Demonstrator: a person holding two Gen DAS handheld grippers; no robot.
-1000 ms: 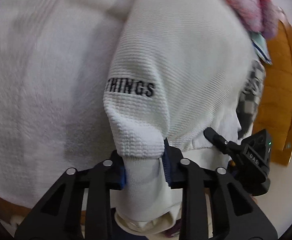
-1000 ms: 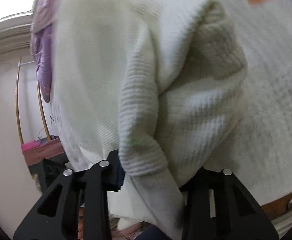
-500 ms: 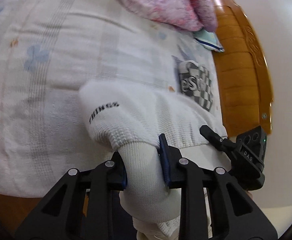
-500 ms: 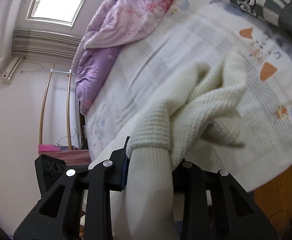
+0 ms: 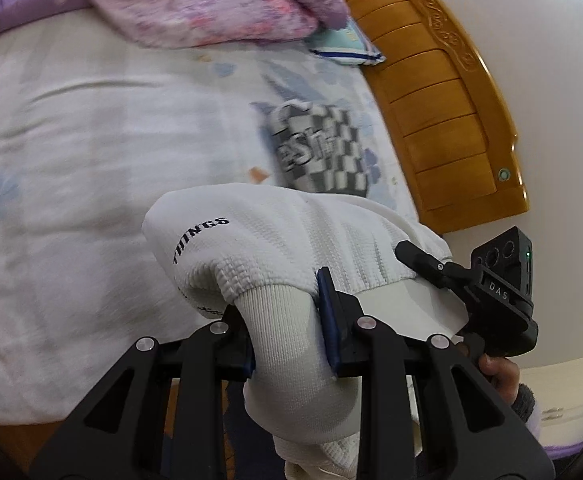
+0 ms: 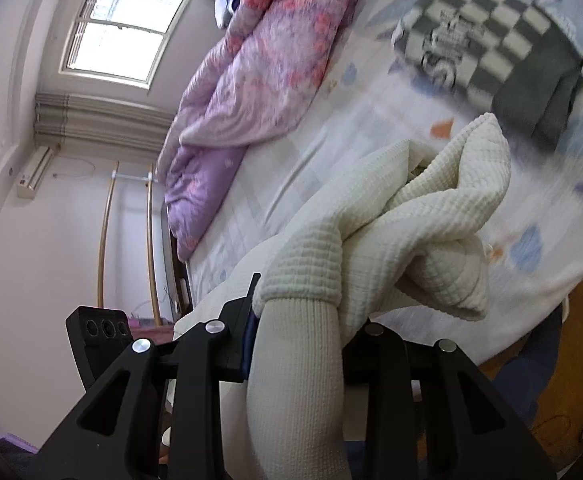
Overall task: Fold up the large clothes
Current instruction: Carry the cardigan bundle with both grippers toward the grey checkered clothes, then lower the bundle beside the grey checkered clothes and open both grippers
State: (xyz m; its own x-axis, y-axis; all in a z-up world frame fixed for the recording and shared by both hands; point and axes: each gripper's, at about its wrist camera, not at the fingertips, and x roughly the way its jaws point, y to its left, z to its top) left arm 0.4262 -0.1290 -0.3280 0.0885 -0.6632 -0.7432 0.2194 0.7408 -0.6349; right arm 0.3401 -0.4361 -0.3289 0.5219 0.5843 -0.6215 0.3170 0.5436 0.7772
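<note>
You are holding a white waffle-knit sweater (image 5: 291, 248), bunched in the lower centre of both views over the near edge of the bed (image 5: 91, 160). Your left gripper (image 5: 287, 320) is clenching one ribbed cuff (image 5: 287, 344); your right gripper (image 6: 295, 332) is clenching the other cuff (image 6: 295, 360). A checkered garment (image 5: 319, 152) is lying beyond, with bare sheet spreading toward the upper left.

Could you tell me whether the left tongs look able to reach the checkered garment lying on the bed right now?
Probably not yet: the left tongs are shut on the white sweater's cuff, which bulges between them and the checkered garment.
</note>
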